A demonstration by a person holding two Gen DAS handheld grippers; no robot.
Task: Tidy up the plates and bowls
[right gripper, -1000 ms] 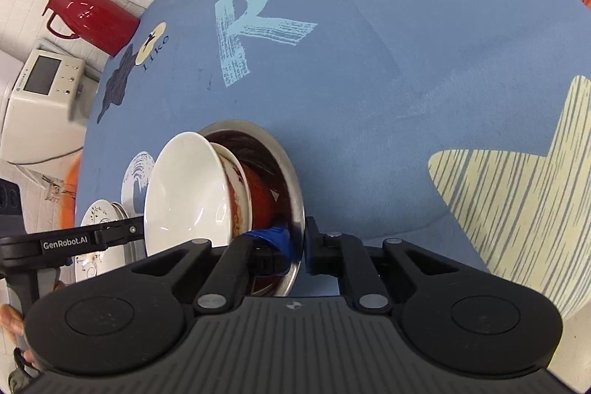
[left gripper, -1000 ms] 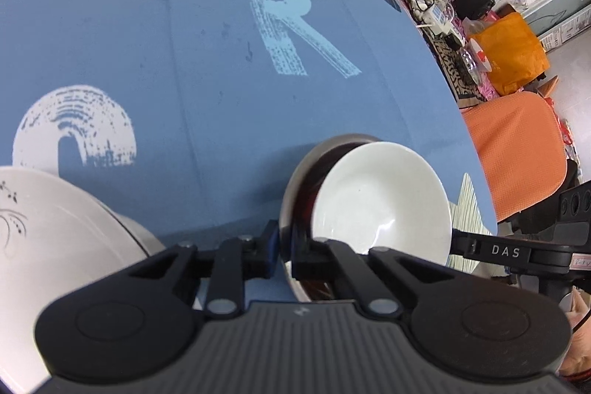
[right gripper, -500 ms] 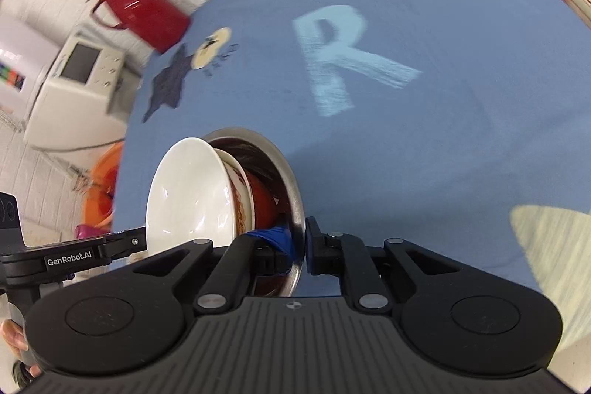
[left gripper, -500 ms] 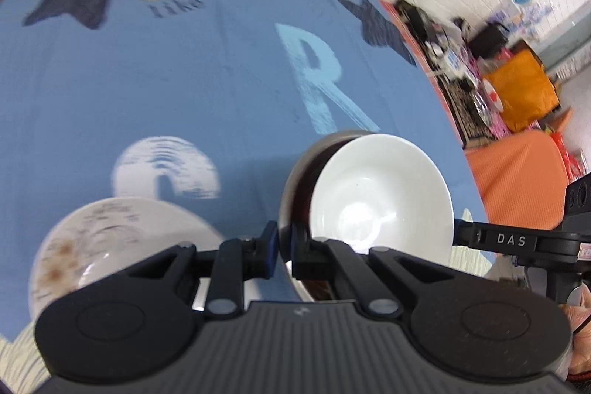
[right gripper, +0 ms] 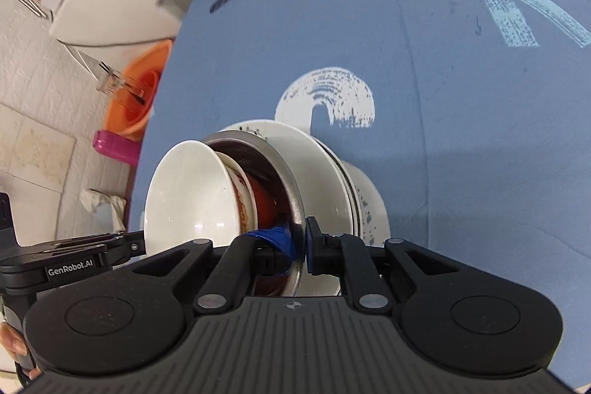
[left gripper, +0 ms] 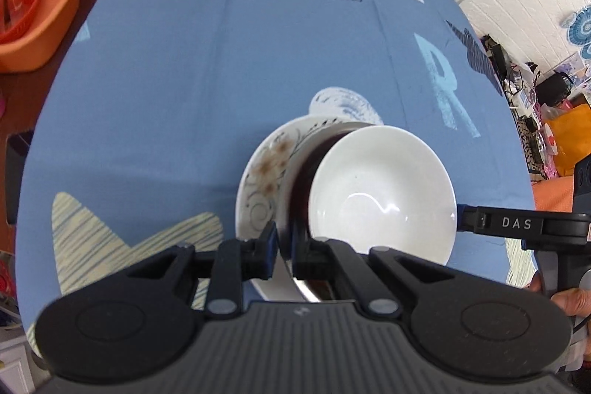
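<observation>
Left wrist view: left gripper [left gripper: 283, 248] jaws pinching steel bowl [left gripper: 295, 287] rim; white bowl [left gripper: 382, 196] nested inside, floral plate [left gripper: 264, 180] just behind.
Right wrist view: right gripper [right gripper: 300, 244] jaws clamped on opposite rim; stacked plates on worktop [right gripper: 443, 143] visible below, plus red bowl [right gripper: 264, 202] inside. Risk: tilted stack sliding out, or clipping plates.

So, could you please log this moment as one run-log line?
left gripper: shut on steel bowl rim | right gripper: same | white bowl on top | over plate
</observation>
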